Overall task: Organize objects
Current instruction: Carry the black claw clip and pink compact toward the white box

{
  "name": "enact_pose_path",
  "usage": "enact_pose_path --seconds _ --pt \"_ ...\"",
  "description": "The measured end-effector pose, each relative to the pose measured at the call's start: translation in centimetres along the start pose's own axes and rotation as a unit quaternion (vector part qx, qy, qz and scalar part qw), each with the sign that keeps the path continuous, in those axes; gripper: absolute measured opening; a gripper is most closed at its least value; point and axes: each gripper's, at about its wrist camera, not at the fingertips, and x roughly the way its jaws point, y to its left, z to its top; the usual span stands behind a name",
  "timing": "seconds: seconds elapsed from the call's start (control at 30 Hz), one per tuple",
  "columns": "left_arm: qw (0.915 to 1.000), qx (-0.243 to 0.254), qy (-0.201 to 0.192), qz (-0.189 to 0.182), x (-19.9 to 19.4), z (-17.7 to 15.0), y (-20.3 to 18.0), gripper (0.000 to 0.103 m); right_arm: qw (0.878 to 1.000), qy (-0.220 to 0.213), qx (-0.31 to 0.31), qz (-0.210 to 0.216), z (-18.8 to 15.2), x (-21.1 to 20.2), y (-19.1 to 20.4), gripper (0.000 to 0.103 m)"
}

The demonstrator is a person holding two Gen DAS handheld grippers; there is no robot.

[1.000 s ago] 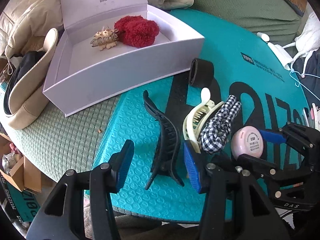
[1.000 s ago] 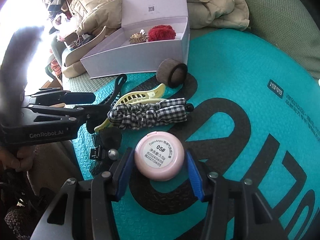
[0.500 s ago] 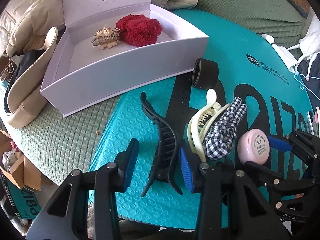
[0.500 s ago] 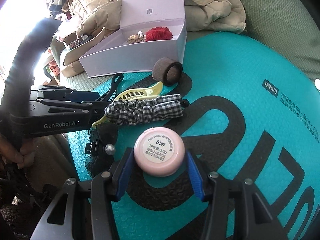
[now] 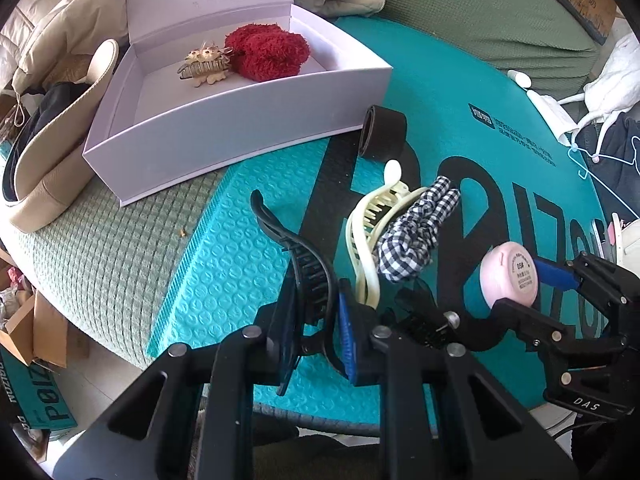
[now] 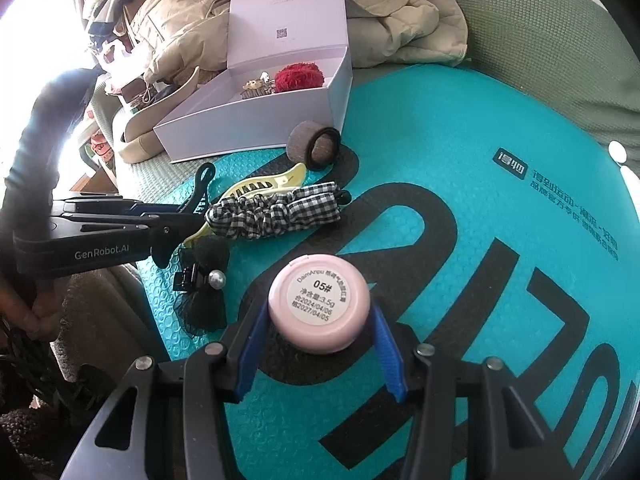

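In the left wrist view my left gripper [image 5: 316, 320] is shut on the near end of a black claw clip [image 5: 296, 248], which lies on the teal mat [image 5: 224, 264]. My right gripper [image 6: 318, 316] is shut on a round pink compact [image 6: 318, 304] with a white label, held just over the mat. To the right of the black clip lie a cream claw clip [image 5: 368, 232] and a checked scrunchie [image 5: 416, 232]. A black lace bow with a pearl [image 6: 204, 284] sits beside them. The open white box [image 5: 224, 136] holds a red fluffy scrunchie [image 5: 268, 54] and a gold clip [image 5: 204, 66].
A dark ring-shaped band [image 5: 384, 136] stands on edge near the box's corner. A beige hat [image 5: 52, 152] lies left of the box, with jackets [image 6: 400, 20] piled behind it. The mat's near edge drops to the floor, where cardboard boxes [image 5: 32, 340] sit. Hangers [image 5: 592, 160] lie far right.
The left gripper's jaws have closed from wide apart onto the black claw clip. The right gripper still holds the pink compact, now tilted up a little.
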Motion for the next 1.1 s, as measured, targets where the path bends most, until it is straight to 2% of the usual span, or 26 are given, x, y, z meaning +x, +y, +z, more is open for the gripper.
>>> enact_pose_path --seconds 0.43,0.83,1.1 --pt "0.9986 -0.038 -0.026 0.024 -5.1 -2.3 1.8 0.019 0.999 -0.013 -0.031 0.025 1.0 -2.6 2.9 0.051" --pt "0.9941 -0.078 -0.044 0.061 -9.6 -5.1 5.0 0.019 0.992 -0.029 -0.098 0.077 2.2 -3.6 8.4 0.051" --pt "0.9898 -0.103 -0.054 0.082 -11.9 -6.3 7.6 0.019 0.985 -0.024 -0.129 0.112 2.8 -2.9 11.4 0.051"
